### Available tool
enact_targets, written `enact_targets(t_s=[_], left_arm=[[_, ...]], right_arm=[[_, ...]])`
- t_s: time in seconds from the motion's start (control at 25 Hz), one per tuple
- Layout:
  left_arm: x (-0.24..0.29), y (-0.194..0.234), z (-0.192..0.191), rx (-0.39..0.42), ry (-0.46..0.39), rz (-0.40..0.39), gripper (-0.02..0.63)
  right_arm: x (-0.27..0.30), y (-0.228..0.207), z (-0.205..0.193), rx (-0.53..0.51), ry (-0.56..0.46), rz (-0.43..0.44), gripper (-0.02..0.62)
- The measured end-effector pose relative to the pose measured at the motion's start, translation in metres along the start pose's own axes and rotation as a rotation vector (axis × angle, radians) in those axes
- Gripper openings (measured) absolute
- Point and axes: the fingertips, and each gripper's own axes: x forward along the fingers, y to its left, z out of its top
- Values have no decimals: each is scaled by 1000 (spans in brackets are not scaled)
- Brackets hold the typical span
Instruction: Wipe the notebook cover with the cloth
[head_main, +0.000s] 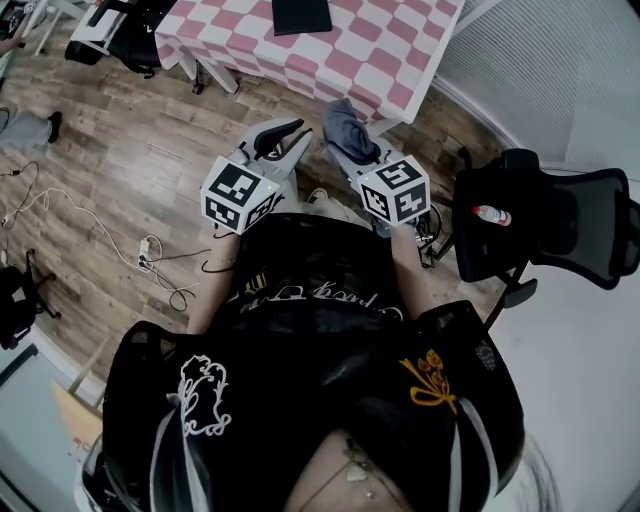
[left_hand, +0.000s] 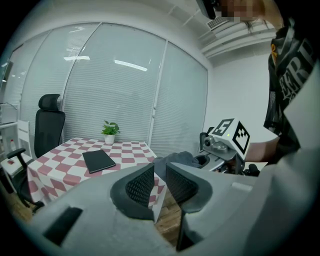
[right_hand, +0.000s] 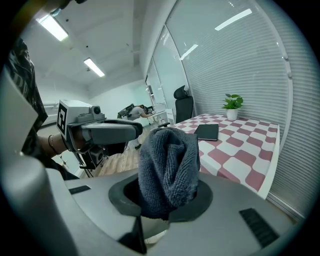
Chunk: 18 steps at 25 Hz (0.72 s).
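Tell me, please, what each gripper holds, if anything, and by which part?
The right gripper grips the grey cloth by its bunched lower end; the rest sticks up. The left gripper holds nothing, jaws apart.

Notebook (head_main: 301, 14): dark cover, closed, flat on the pink-checked table (head_main: 390, 60) ahead of you.
Cloth (right_hand: 167, 170): grey-blue terry, bunched upright, pinched in your right gripper (head_main: 352, 155), well apart from the notebook.
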Motion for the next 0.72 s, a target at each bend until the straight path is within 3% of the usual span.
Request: enact_targets(t_s=[0.72], left_arm=[[4,-1,-2,0,4,7,78]], right_arm=[[-5,-11,-1,-15,8,-10,71]])
